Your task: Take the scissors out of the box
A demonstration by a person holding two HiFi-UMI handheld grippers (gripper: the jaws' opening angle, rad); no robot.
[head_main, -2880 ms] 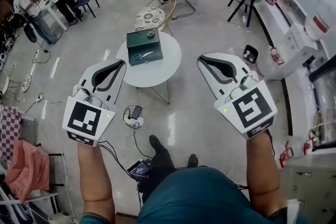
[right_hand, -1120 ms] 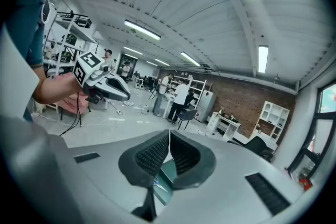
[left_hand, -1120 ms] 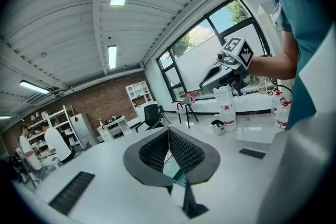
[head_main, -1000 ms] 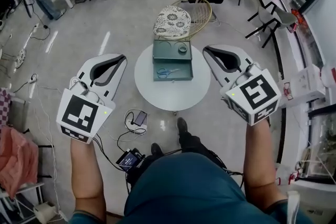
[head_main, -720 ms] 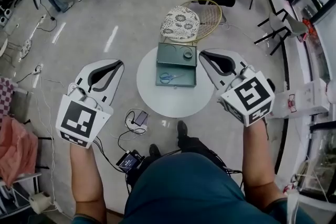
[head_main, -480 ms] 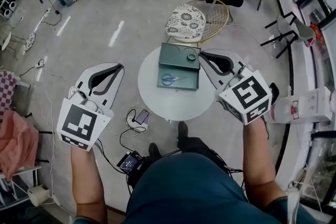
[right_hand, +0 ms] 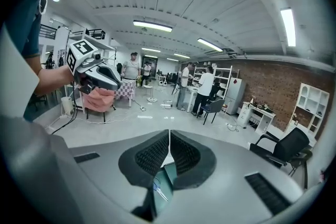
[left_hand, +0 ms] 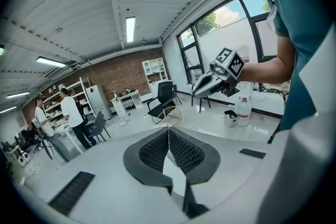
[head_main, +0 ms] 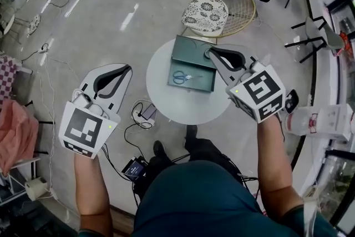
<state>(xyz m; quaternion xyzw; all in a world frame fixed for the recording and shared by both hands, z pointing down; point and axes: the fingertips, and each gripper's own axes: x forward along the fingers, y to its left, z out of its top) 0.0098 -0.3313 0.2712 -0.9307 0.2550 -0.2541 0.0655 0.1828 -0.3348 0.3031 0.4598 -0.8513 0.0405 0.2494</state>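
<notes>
Blue-handled scissors (head_main: 186,77) lie flat in the open green box (head_main: 195,59) on a round white worktop (head_main: 183,109). The right tongs (head_main: 209,53), tips together and empty, hover over the box's right edge, near the scissors. The left tongs (head_main: 127,67), also closed and empty, hang over bare floor left of the worktop. A cushioned chair (head_main: 205,6) stands behind its far edge.

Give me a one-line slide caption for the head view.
Right gripper hovers above a green box holding scissors on a round white table.
</notes>
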